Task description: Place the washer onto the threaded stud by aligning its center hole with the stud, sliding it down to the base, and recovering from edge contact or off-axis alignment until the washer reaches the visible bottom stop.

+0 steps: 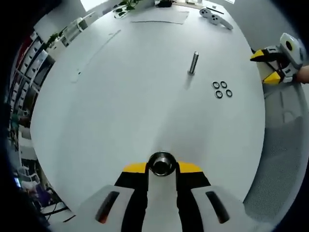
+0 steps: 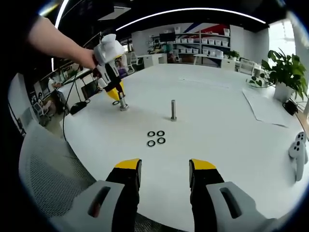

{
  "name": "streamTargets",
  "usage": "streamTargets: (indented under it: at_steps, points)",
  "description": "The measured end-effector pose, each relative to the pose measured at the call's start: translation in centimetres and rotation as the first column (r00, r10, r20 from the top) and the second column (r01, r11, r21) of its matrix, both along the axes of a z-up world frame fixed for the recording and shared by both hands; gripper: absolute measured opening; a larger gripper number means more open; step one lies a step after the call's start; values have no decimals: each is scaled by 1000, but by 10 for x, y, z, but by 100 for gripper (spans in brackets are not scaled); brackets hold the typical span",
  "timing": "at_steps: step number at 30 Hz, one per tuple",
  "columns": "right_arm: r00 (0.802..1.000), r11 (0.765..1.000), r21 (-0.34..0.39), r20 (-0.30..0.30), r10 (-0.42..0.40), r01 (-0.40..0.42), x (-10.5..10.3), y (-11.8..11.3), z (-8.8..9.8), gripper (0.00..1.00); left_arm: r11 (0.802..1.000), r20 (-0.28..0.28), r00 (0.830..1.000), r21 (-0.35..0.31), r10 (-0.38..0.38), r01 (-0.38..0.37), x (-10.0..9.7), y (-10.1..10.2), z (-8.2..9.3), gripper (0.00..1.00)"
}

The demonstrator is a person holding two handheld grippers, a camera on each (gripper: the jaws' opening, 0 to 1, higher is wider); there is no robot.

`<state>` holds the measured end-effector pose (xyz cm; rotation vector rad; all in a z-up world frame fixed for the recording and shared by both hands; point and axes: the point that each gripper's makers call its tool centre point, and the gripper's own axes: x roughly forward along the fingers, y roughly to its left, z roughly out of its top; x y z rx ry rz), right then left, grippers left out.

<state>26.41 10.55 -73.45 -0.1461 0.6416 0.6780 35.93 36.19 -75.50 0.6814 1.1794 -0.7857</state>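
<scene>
Left gripper (image 1: 162, 166) clenched on metal stud-like cylinder (image 1: 161, 163); right gripper (image 2: 164, 169) released, empty. Four washers (image 2: 156, 137) on table (image 2: 231, 125) near upright stud (image 2: 173, 110). One washer to be pinched by rim, hole kept level.

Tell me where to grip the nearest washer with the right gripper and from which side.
Grip the near-left washer across its outer rim, coming straight down from above. It lies flat on the white table, so it offers no side face to pinch. It sits close beside three other washers, so probably set the open right gripper jaws on the sides away from them.
</scene>
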Motion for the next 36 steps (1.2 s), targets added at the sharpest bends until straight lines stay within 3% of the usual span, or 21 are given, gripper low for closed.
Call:
streamTargets:
  at_steps: [11, 18, 29, 36]
  points:
    - [1000, 1000, -8, -3, -2, 2, 0, -1, -1, 42, 998, -36, 999, 57, -30, 33, 0, 0, -23, 19]
    - [1000, 1000, -10, -7, -1, 1, 0, -1, -3, 42, 997, -44, 998, 68, -44, 47, 0, 0, -28, 19]
    - [1000, 1000, -14, -12, 3, -3, -1, -1, -3, 42, 999, -47, 998, 34, -30, 32, 0, -2, -29, 21]
    - [1000, 1000, -16, -12, 3, -3, -1, -2, -4, 42, 1000, -40, 999, -6, 22, -22, 0, -3, -28, 23]
